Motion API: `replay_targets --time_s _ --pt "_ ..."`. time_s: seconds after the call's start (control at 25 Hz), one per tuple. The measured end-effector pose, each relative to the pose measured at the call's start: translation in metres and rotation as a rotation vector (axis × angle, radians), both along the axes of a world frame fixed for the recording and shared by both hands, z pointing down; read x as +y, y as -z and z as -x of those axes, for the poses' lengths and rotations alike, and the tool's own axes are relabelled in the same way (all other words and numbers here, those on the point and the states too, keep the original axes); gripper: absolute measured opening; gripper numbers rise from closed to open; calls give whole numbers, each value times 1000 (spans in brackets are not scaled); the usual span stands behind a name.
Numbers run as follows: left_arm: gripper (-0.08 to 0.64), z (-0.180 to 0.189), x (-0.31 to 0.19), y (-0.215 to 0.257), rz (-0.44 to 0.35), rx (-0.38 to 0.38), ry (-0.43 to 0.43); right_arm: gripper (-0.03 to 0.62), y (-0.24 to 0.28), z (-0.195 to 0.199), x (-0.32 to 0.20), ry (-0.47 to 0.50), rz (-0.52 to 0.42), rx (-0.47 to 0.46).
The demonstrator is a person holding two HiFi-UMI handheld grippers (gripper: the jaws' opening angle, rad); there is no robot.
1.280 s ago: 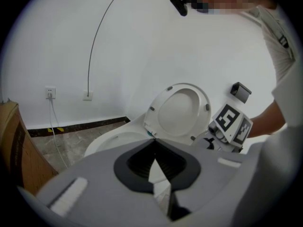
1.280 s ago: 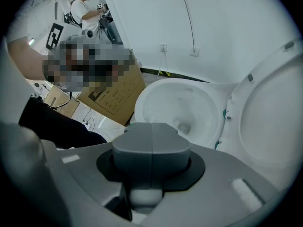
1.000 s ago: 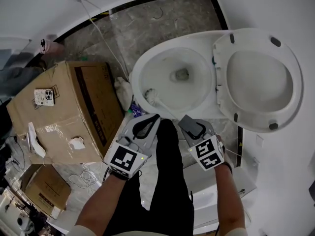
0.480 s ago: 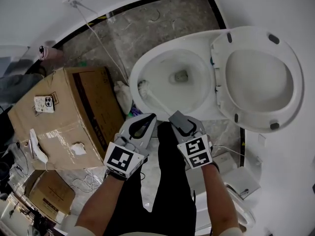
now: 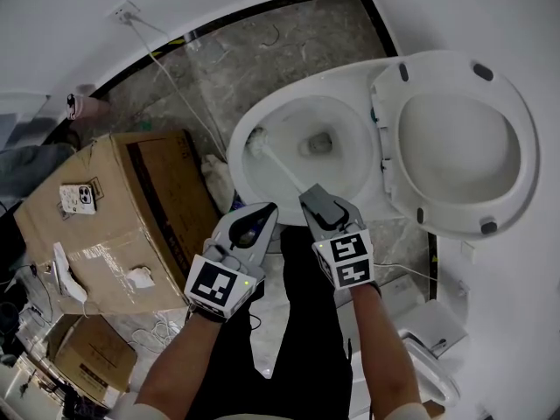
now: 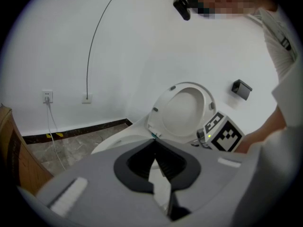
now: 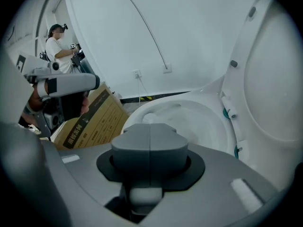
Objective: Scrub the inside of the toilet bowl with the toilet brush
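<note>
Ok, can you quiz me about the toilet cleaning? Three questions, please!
1. True or false: the toilet lid is shut down over the bowl.
2. Where is the bristly end of the toilet brush? A: inside the toilet bowl. B: in a bucket. C: in a sink.
3. Which gripper is holding the brush?

Key
1. False. The lid stands open.
2. A. It is against the bowl's inner wall.
3. The right gripper, with its jaws shut on the handle.
</note>
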State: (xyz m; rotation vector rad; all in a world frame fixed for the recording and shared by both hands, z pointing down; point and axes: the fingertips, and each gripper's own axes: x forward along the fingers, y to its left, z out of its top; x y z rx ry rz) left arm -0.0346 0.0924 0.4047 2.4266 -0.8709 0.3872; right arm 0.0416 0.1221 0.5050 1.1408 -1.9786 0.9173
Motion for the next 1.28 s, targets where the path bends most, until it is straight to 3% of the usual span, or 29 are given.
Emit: replay_targets --time_s 0.68,1.08,1.28 --pt "6 -9 -19 -7 -27 19 -23 164 1 -59 -48 -289 -37 -75" --pt "6 -7 -15 -4 -30 17 -24 164 6 -59 -38 -326 -31 -88" --pt "6 -4 -6 0 -15 10 -32 164 13 -52 -15 -261 -17 -39"
